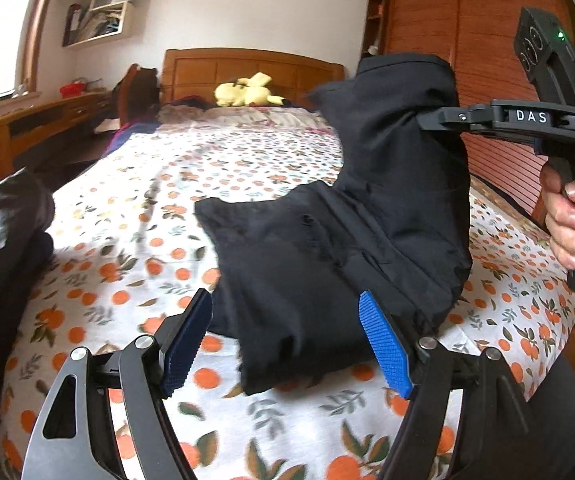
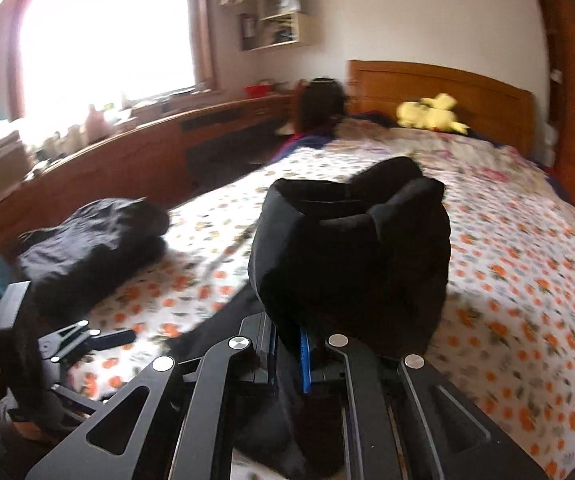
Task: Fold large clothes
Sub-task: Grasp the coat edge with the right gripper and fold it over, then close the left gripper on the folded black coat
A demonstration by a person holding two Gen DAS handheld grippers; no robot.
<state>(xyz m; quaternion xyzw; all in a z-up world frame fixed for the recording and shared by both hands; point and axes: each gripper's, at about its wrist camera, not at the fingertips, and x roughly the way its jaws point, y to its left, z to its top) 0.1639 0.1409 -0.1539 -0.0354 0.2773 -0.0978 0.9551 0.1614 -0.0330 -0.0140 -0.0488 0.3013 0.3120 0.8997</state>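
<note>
Black, soft cloth is pinched tight in the right gripper (image 2: pixel 287 356), lifting one end of the black garment (image 1: pixel 327 240) off the bed (image 1: pixel 127 208). The left gripper (image 1: pixel 287 344) gapes wide just before its low edge. It looks floppy and light; grab that edge.

You had the garment (image 1: pixel 327 216) on the bed (image 1: pixel 135 216), its right end lifted above it, another clothes pile (image 2: pixel 91 240) left of it, plush toy (image 1: pixel 243 94) behind by the headboard (image 1: pixel 247 66).

right tool (image 2: pixel 287 350) tips hidden in black garment (image 2: pixel 351 248), bedspread (image 2: pixel 527 280) blurred
</note>
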